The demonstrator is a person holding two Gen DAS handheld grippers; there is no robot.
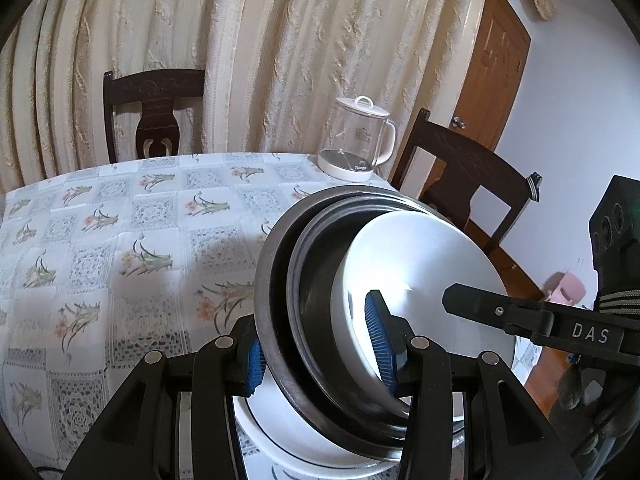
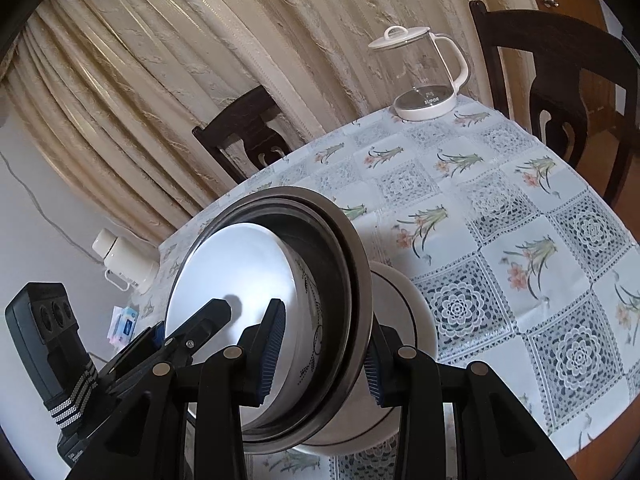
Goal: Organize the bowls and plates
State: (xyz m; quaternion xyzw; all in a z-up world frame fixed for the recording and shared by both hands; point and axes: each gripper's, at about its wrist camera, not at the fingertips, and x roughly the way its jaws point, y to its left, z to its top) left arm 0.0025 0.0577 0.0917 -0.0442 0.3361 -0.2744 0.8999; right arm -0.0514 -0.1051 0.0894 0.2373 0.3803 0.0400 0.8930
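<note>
Both claws (image 1: 320, 344) (image 2: 324, 356) clamp nested bowls (image 1: 360, 280) above floral tablecloth (image 1: 120, 240), cream curtains (image 1: 240, 40) behind.

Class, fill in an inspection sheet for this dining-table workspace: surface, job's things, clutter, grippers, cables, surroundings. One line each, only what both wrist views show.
Surface: table under a floral lace-pattern tablecloth.
Job's things: nested bowl stack, steel bowls holding a white bowl, tilted above a white plate.
Clutter: glass kettle at the far edge, lid on.
Grippers: left gripper and right gripper each clamp the stack's rim from opposite sides.
Cables: thin wire along the wall.
Surroundings: curtain, two dark chairs, wooden door, white flask.
</note>
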